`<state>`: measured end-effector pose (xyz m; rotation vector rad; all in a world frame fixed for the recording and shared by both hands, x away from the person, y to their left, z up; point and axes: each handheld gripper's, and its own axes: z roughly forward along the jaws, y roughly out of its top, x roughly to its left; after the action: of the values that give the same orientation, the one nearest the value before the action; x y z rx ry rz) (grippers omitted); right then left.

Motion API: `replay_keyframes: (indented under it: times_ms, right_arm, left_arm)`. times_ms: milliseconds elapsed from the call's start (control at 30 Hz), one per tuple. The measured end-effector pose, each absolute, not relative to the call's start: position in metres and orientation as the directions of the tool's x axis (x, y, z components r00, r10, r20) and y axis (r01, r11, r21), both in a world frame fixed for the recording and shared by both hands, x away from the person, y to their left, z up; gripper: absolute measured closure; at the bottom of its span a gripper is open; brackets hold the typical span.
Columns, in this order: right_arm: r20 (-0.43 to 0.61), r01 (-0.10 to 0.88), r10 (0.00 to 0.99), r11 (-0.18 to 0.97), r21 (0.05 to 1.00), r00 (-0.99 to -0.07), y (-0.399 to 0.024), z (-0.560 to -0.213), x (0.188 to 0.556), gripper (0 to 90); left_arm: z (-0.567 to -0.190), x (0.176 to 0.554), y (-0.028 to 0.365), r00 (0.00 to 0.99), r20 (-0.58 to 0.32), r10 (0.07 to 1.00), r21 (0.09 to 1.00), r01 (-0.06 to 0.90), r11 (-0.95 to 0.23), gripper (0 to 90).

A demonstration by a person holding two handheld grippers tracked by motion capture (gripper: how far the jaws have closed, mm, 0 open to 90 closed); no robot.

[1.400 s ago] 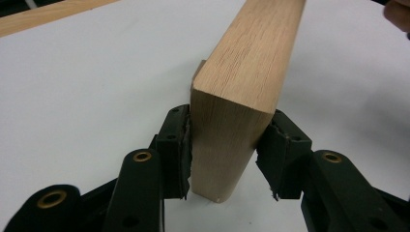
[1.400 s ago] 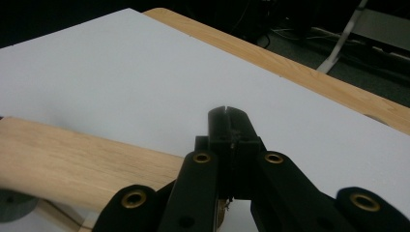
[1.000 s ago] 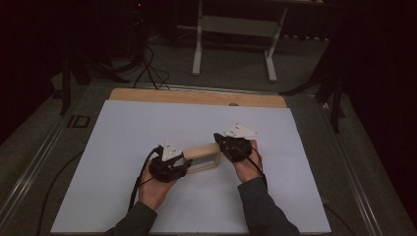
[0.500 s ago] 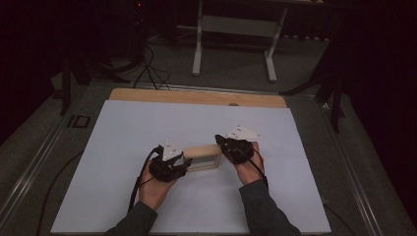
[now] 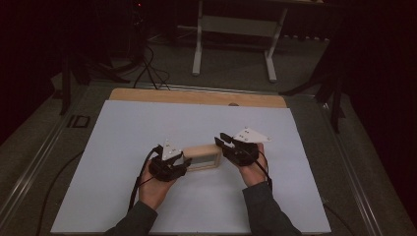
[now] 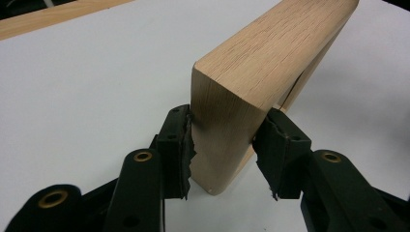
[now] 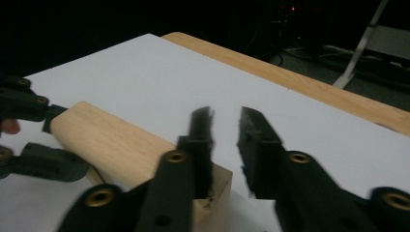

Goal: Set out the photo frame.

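A pale wooden block (image 5: pixel 201 156) with a grey front panel stands on edge on the white sheet (image 5: pixel 123 128), between the two hands. My left gripper (image 5: pixel 179 162) is shut on its left end. In the left gripper view both pads press the rounded end of the block (image 6: pixel 261 63). My right gripper (image 5: pixel 222 141) hovers at the block's right end, and its jaws have just been opening. In the right gripper view its blurred fingertips (image 7: pixel 200 125) stand apart above the block's near corner (image 7: pixel 111 140), with nothing between them.
The sheet covers most of a table whose wooden edge (image 5: pixel 196 97) shows at the far side. A white metal stand (image 5: pixel 231 24) and cables lie on the dark floor beyond. Open sheet surrounds the block on all sides.
The right gripper's jaws have parted at the block's right end. Both hands and the block have stayed about where they were.
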<state>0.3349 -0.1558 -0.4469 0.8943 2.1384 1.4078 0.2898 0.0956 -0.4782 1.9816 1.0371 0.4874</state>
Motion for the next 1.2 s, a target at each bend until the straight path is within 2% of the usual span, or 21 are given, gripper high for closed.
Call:
replay_keyframes:
  times_ms: [167, 500, 767, 933, 1200]
  right_arm:
    - [-0.005, 0.275, 0.7, 0.286, 0.918, -0.714, -0.163, -0.447, 0.33, 57.2]
    - [-0.026, 0.259, 0.63, 0.356, 0.898, -0.776, -0.164, -0.46, 0.323, 45.0]
    - [-0.004, 0.288, 0.603, 0.386, 0.877, -0.798, -0.16, -0.469, 0.329, 34.8]
    - [-0.01, 0.281, 0.576, 0.413, 0.866, -0.818, -0.156, -0.475, 0.334, 32.1]
    - [-0.025, 0.273, 0.57, 0.431, 0.86, -0.821, -0.151, -0.481, 0.338, 35.2]
  left_arm:
    - [-0.478, 0.29, 0.096, 0.582, -0.034, 0.812, 0.81, 0.492, -0.319, 57.6]
    - [-0.479, 0.291, 0.096, 0.581, -0.033, 0.813, 0.809, 0.494, -0.319, 57.7]
    - [-0.479, 0.291, 0.096, 0.581, -0.036, 0.813, 0.81, 0.493, -0.317, 57.6]
    - [-0.479, 0.291, 0.096, 0.582, -0.037, 0.813, 0.809, 0.495, -0.317, 57.6]
    - [-0.477, 0.291, 0.096, 0.587, -0.039, 0.808, 0.812, 0.49, -0.317, 57.1]
